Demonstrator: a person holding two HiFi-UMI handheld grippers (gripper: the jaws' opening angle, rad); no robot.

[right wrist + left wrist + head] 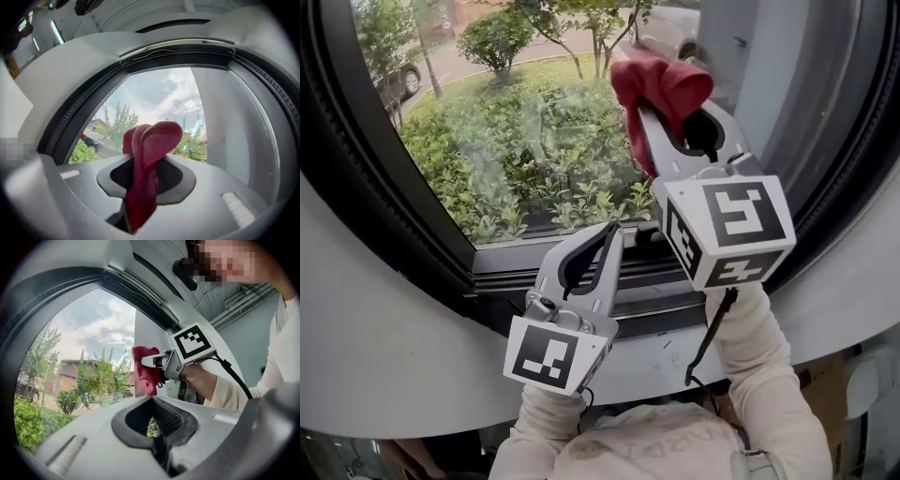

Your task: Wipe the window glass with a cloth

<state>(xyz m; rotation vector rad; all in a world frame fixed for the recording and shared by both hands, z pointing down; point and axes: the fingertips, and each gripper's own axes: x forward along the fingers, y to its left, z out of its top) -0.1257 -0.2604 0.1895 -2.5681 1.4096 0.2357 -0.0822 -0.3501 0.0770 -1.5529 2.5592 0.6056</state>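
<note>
Left gripper sits lowest and nearest, jaws together on nothing, tips over the window frame. Right gripper is up and right of it, clamped on a red cloth. The cloth bunches past the right gripper's tips, at the window glass; contact can't be confirmed. Risks: only a thin pinch of cloth is held, so a hard drag may pull it free. If the floppy wad folds aside, bare jaw tips could scrape the glass.
</note>
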